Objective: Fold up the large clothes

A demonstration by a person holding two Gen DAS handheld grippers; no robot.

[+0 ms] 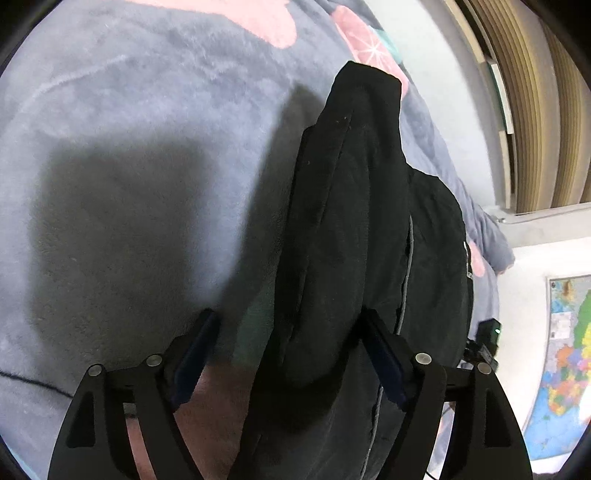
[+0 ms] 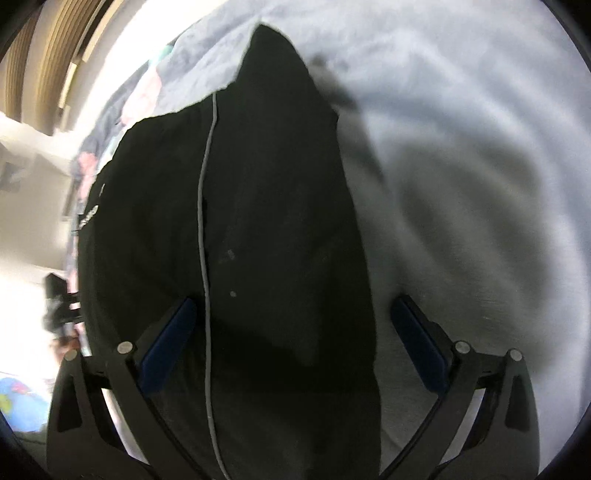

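Observation:
A black fleece garment (image 1: 351, 221) with a thin grey seam line lies bunched lengthwise on a grey-blue plush blanket (image 1: 147, 147). My left gripper (image 1: 291, 343) is open, its fingers apart on either side of the garment's near end, just above it. In the right wrist view the same black garment (image 2: 266, 221) fills the middle. My right gripper (image 2: 295, 332) is open too, its blue-padded fingers (image 2: 170, 343) standing wide over the garment's near end. Neither gripper holds cloth.
The blanket (image 2: 461, 147) covers a bed and has pink patches (image 1: 273, 22). A wall with wooden slats (image 1: 535, 110) stands at the far side. A coloured map (image 1: 565, 362) hangs at the right. The other gripper's body (image 1: 484, 343) shows beyond the garment.

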